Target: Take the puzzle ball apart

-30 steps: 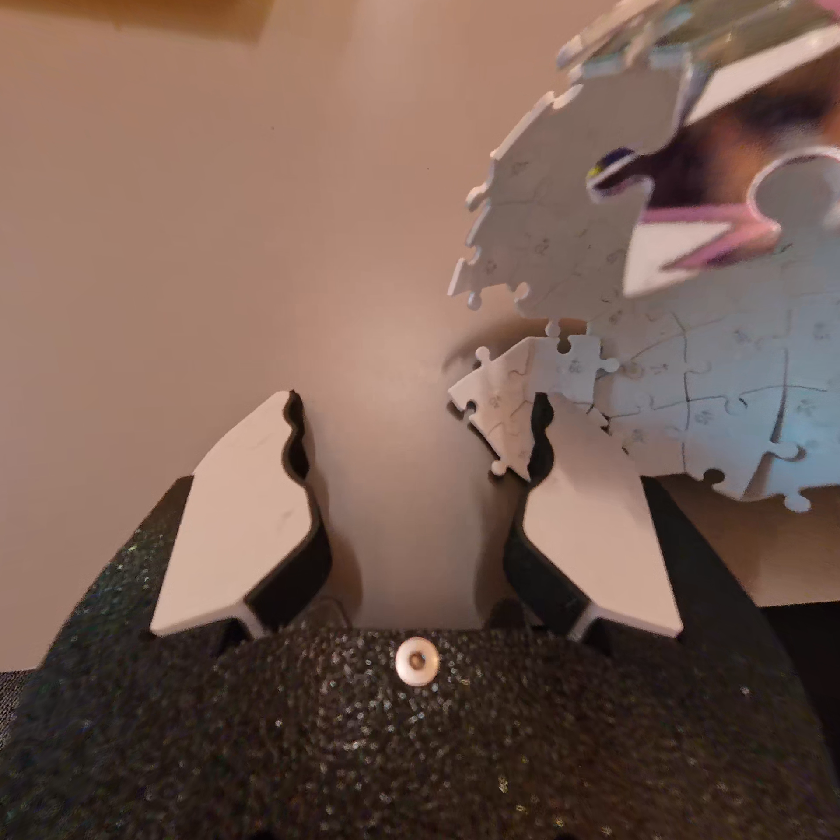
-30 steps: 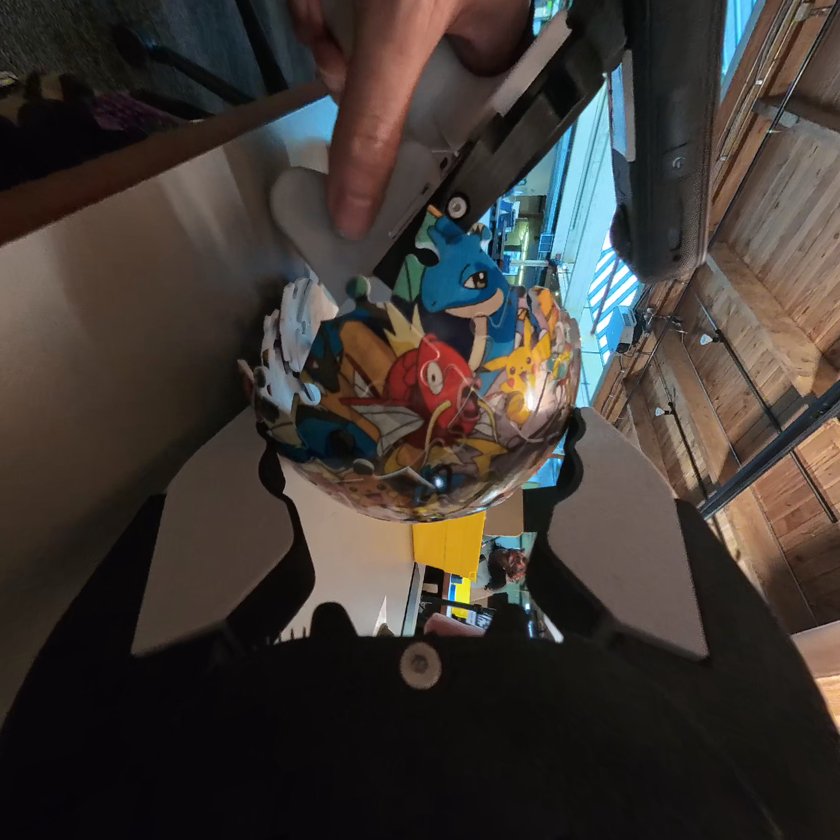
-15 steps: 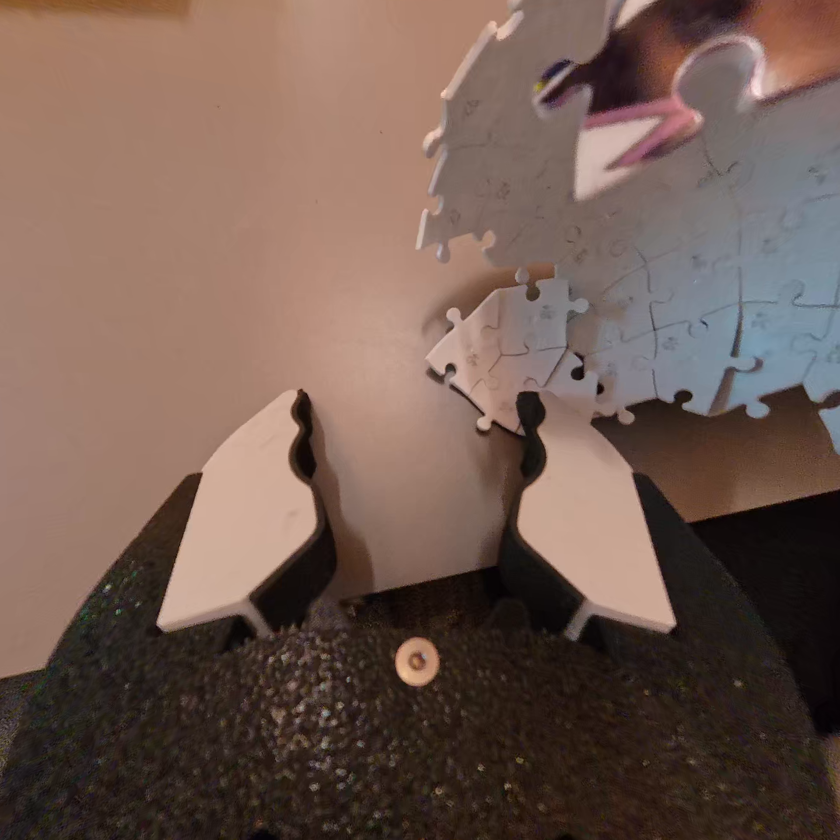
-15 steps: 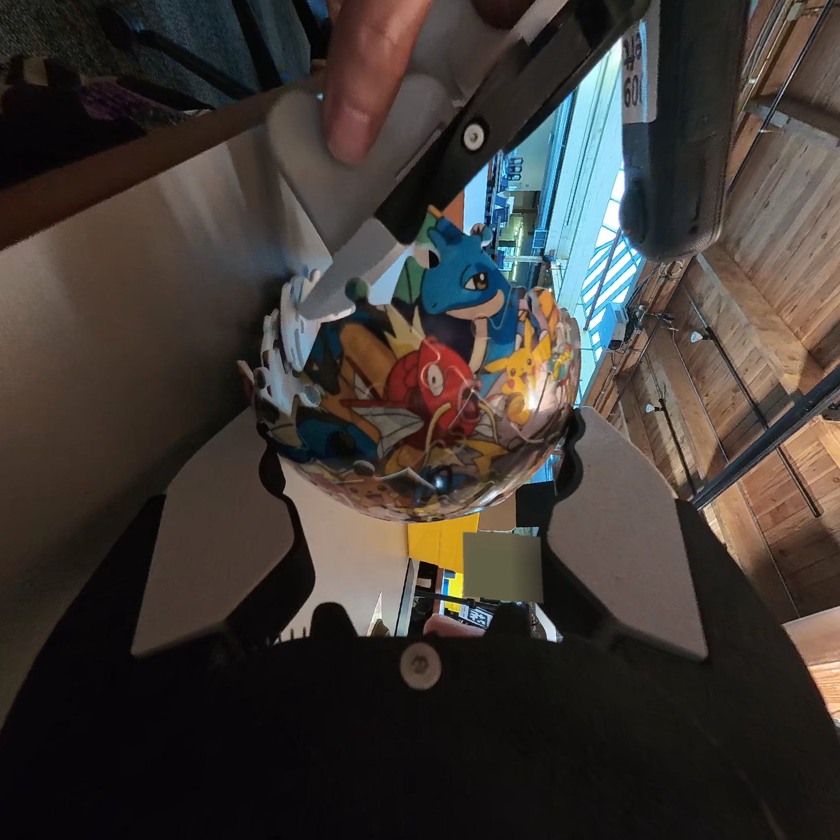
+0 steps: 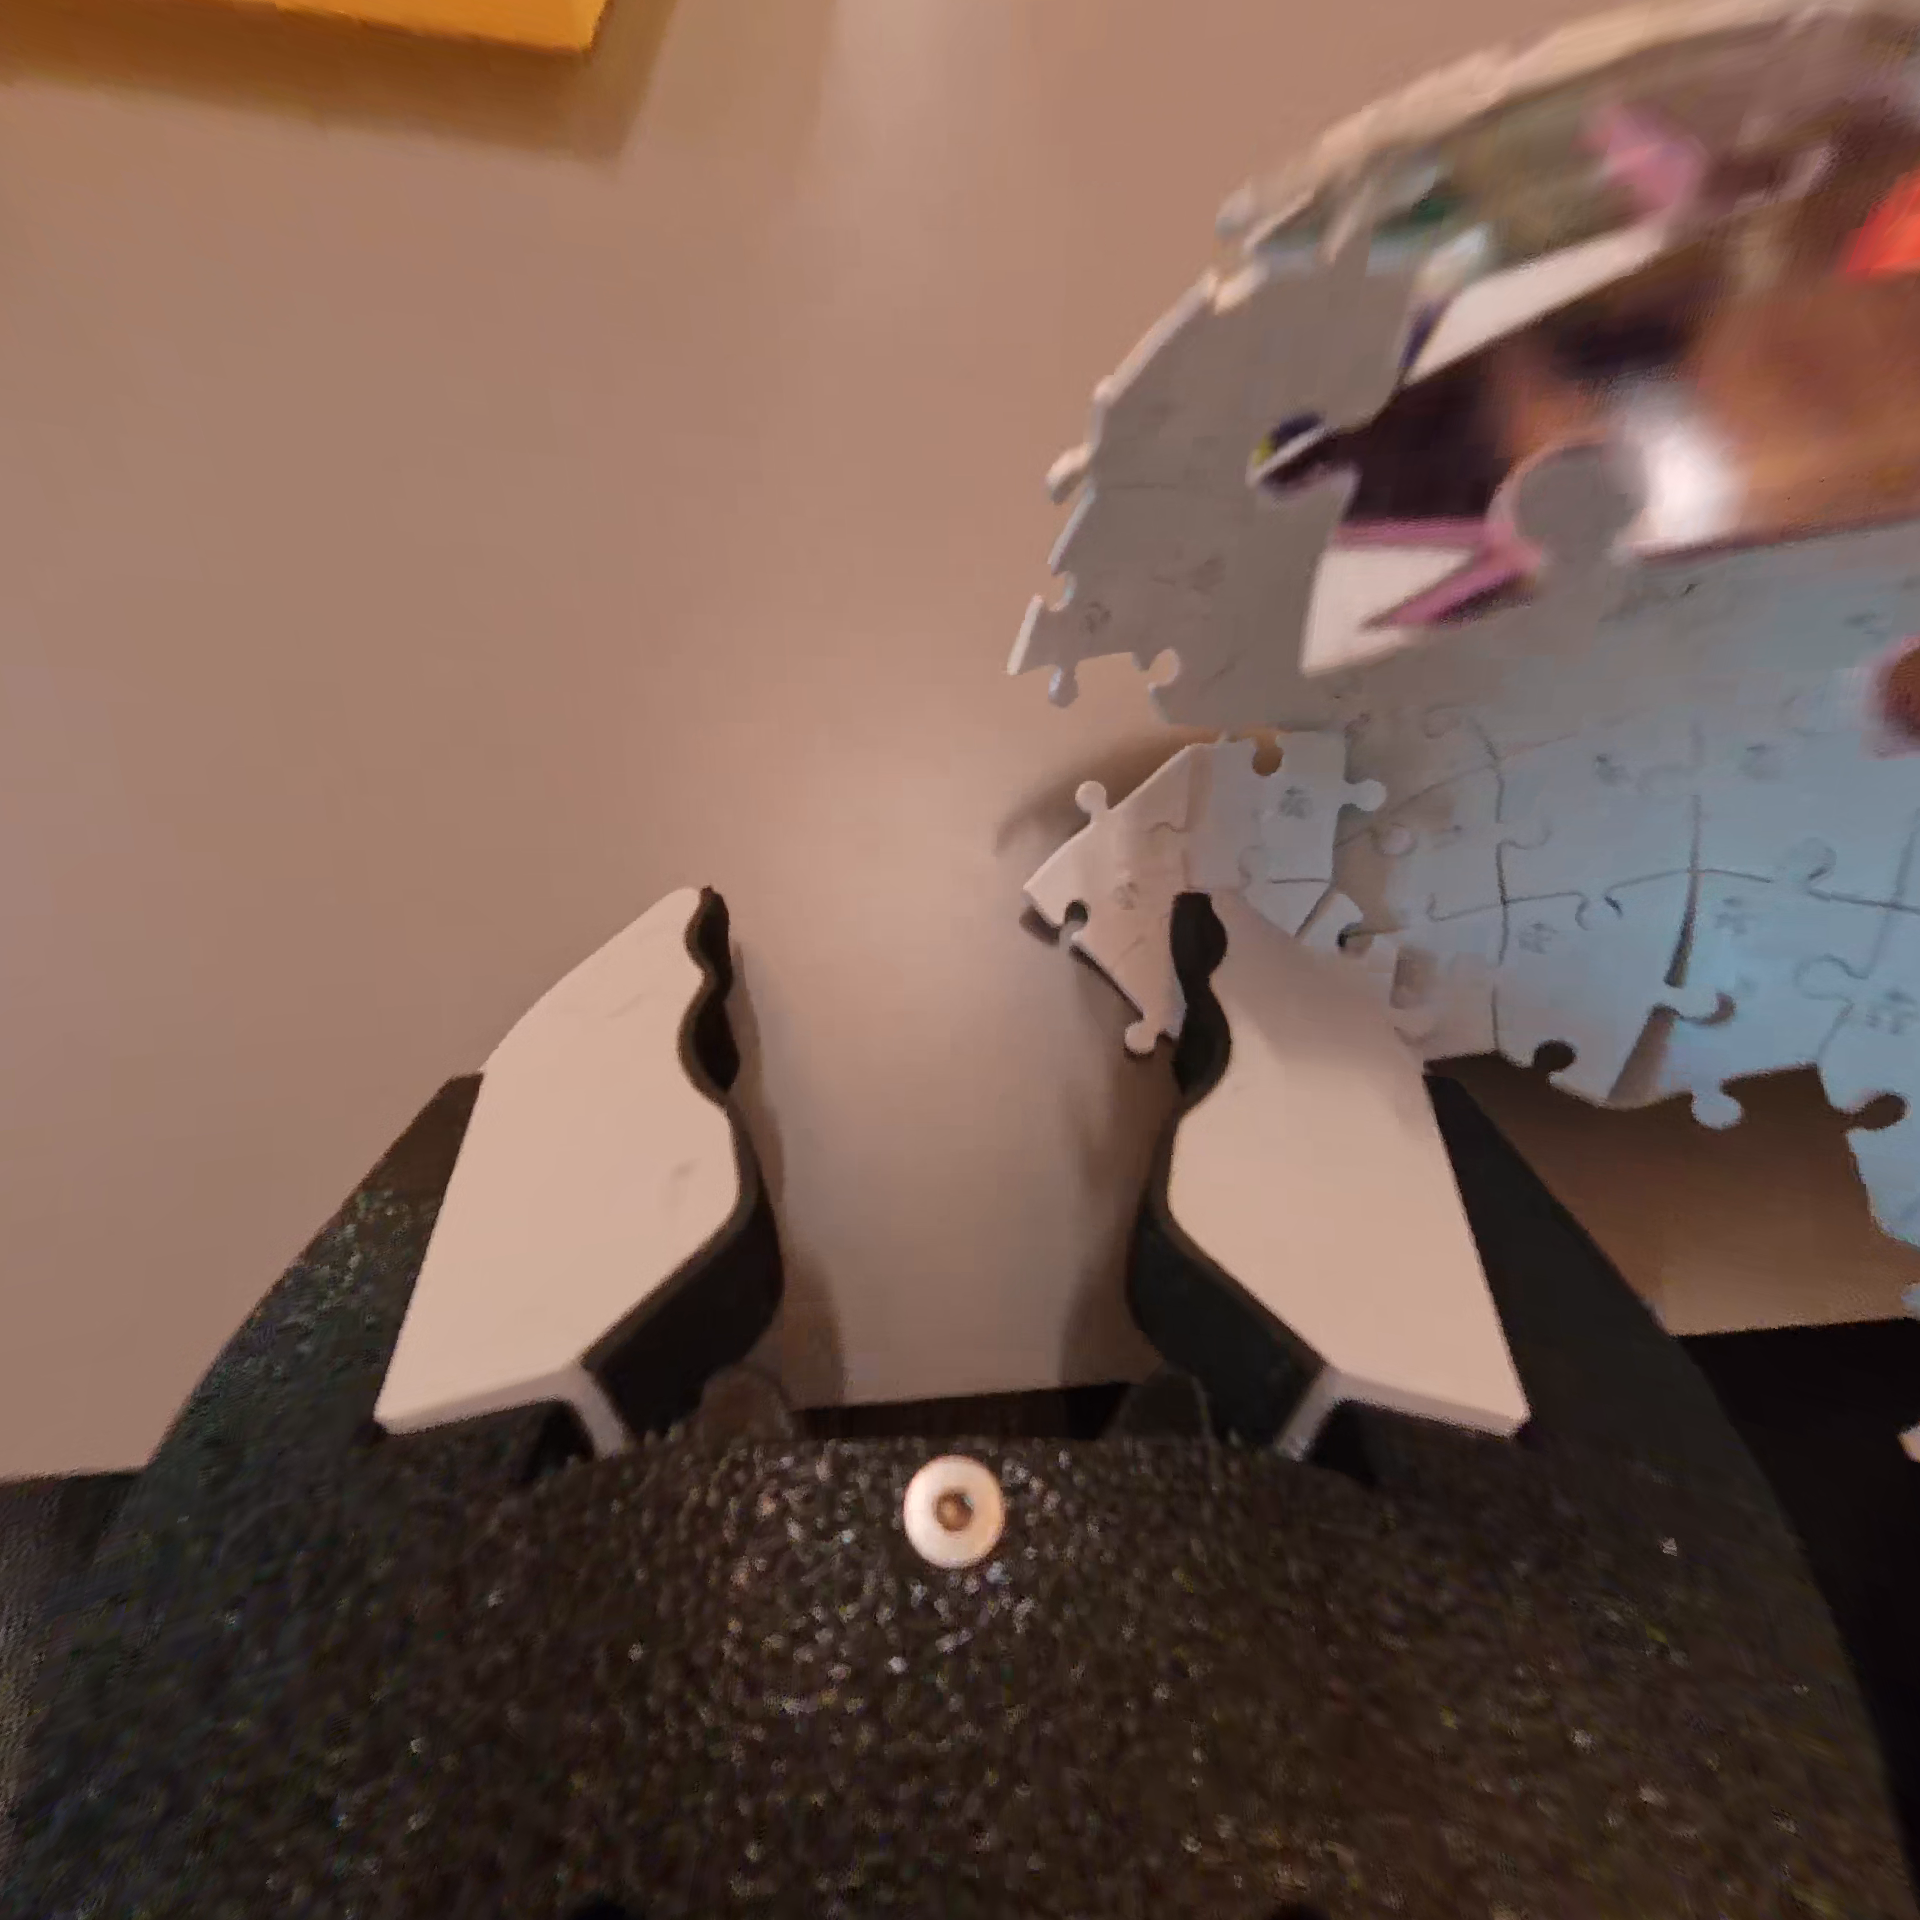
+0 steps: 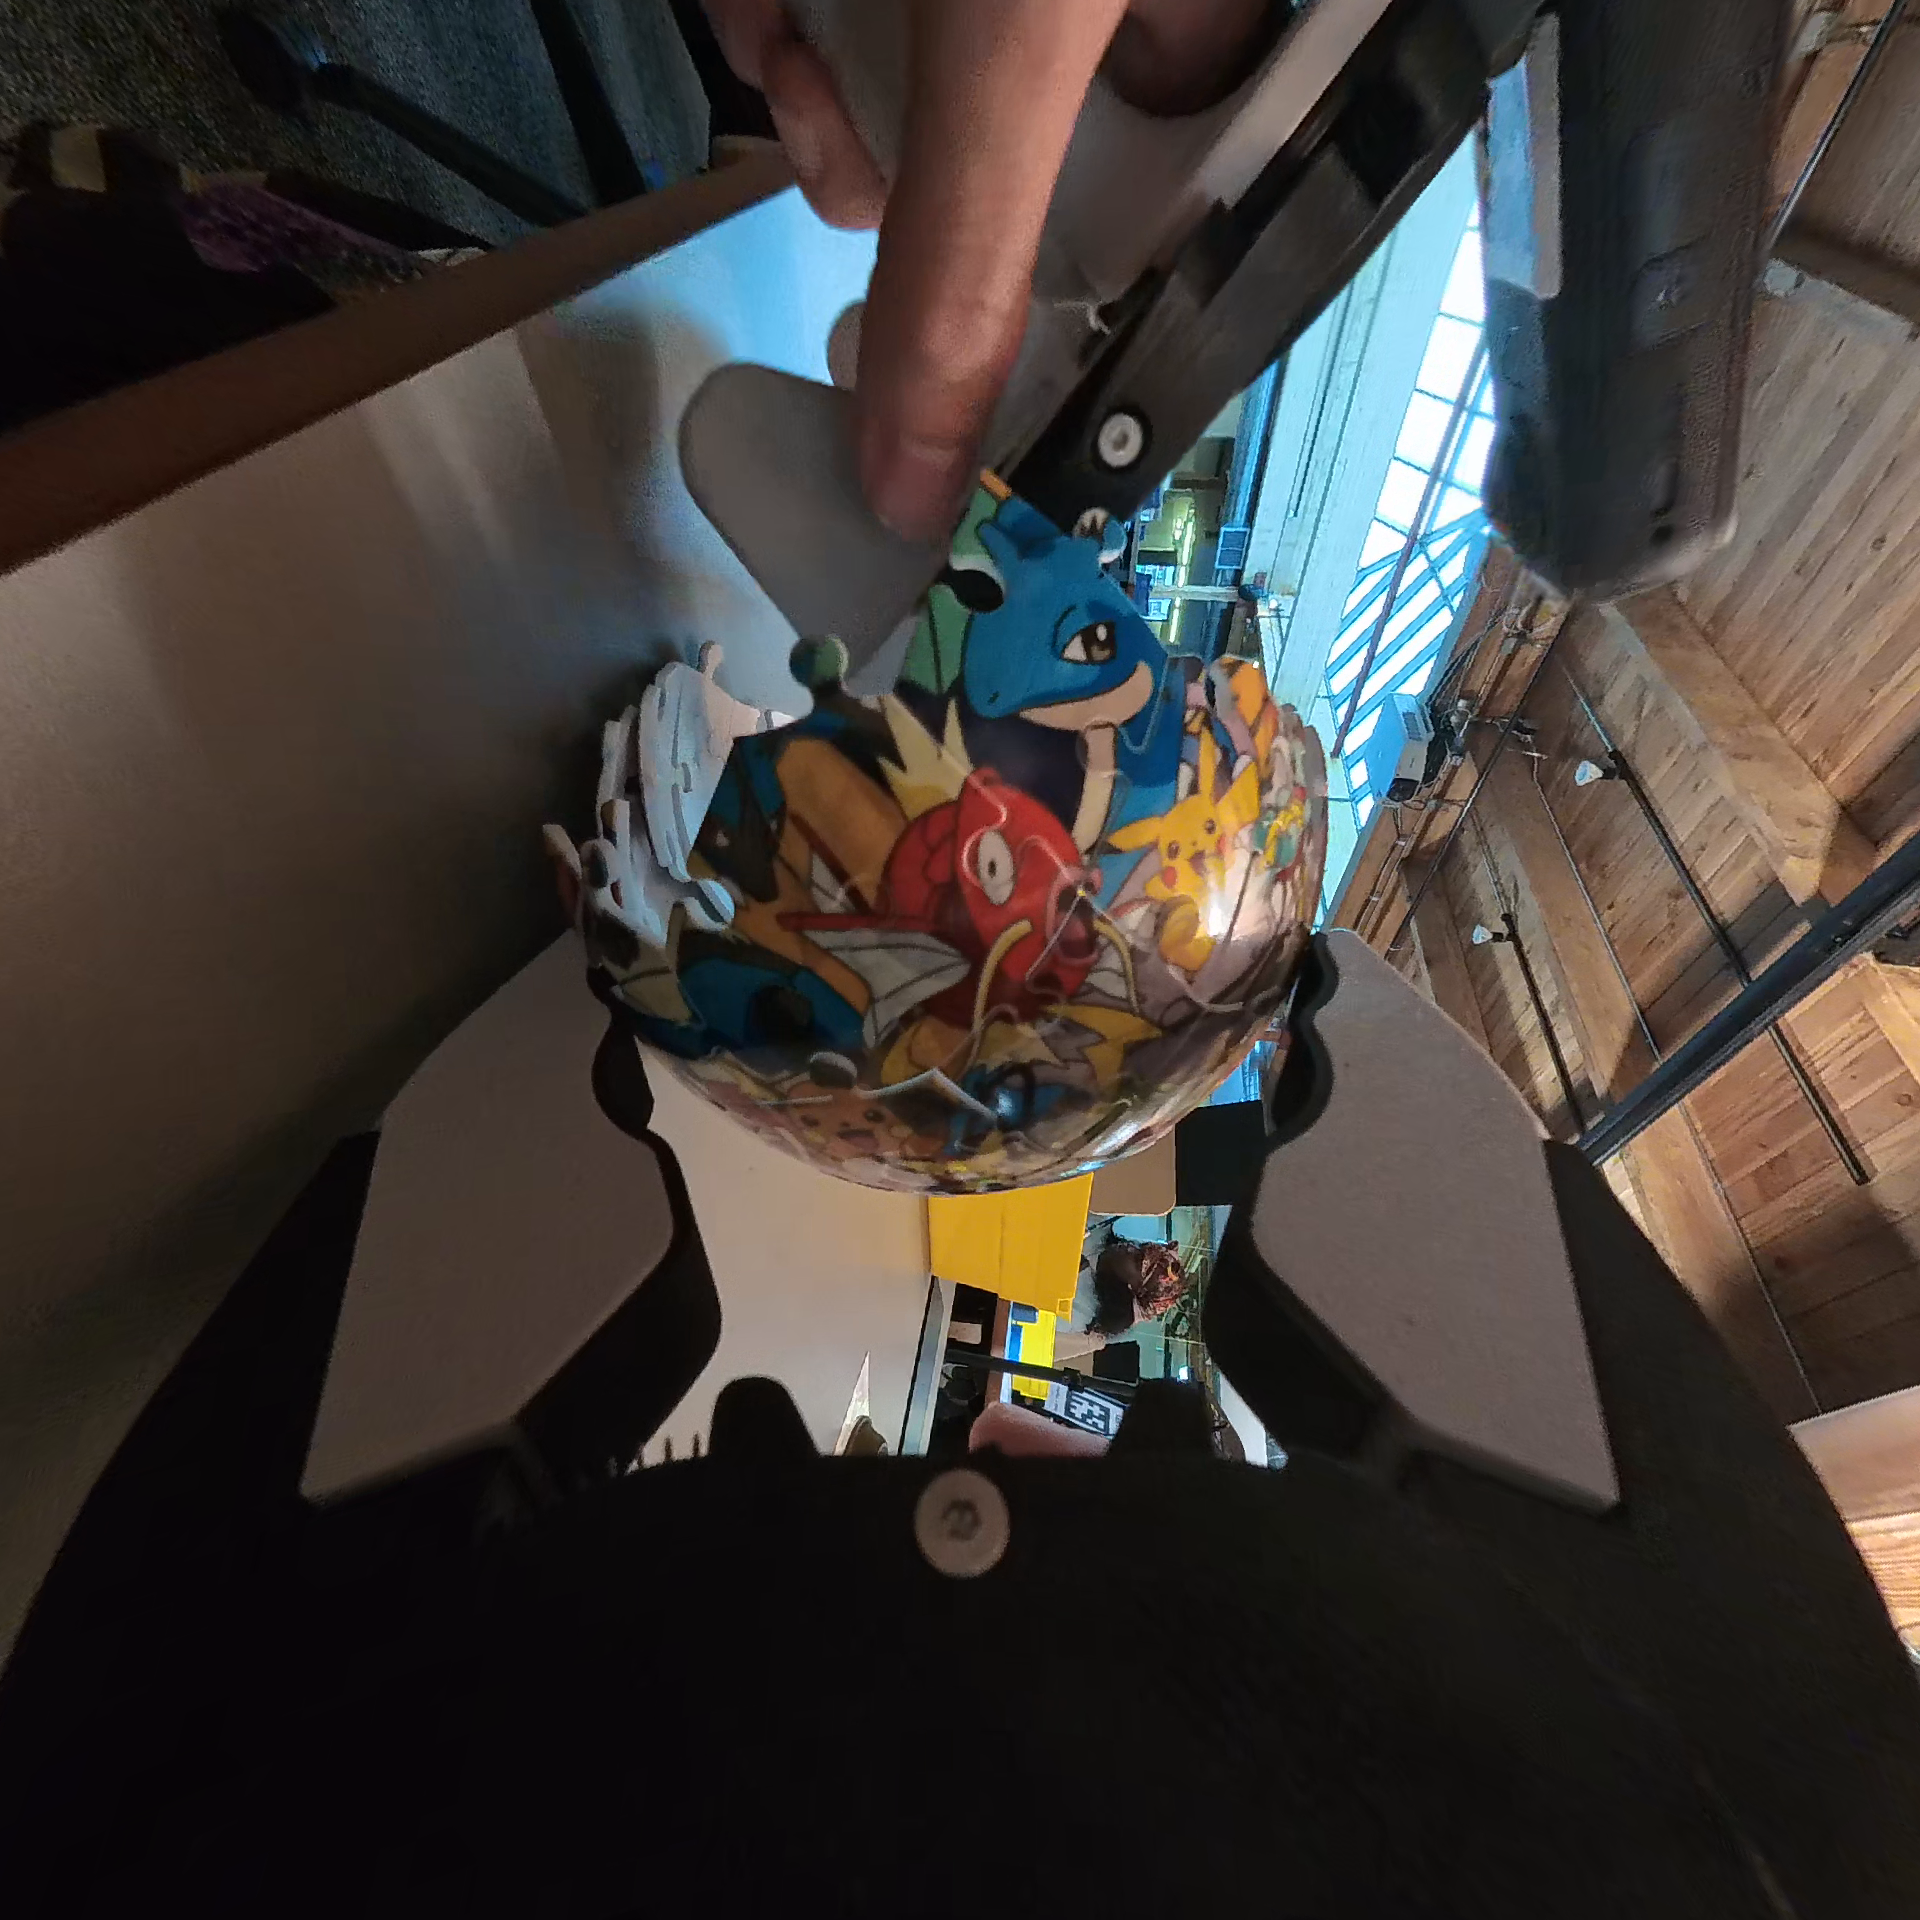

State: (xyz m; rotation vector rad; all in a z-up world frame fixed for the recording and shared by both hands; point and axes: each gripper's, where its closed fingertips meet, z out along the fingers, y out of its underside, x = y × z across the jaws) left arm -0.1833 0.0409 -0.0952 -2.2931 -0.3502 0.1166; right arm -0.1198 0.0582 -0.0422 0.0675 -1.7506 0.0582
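Note:
The puzzle ball (image 6: 987,883) is a partial shell with colourful cartoon creatures outside and white inside. My right gripper (image 6: 961,1018) is shut on it, one finger on each side. In the left wrist view the ball's white inside (image 5: 1558,883) fills the right side, blurred at the top. My left gripper (image 5: 951,935) is open and empty, its right fingertip against a loose flap of white pieces (image 5: 1122,883) bent out from the shell. In the right wrist view a hand (image 6: 935,312) holds the left gripper above the ball, with one of its fingers (image 6: 800,499) at the ball's upper left rim.
A beige table top (image 5: 416,623) lies under both grippers, with a wooden edge (image 6: 416,312). A yellow object (image 5: 312,21) sits at the far left. A yellow box (image 6: 1008,1236), windows and wooden walls show behind the ball.
The left gripper dipped closer to the ball's open rim, then drew back to about where it was. It stays open. The right gripper keeps its hold on the ball.

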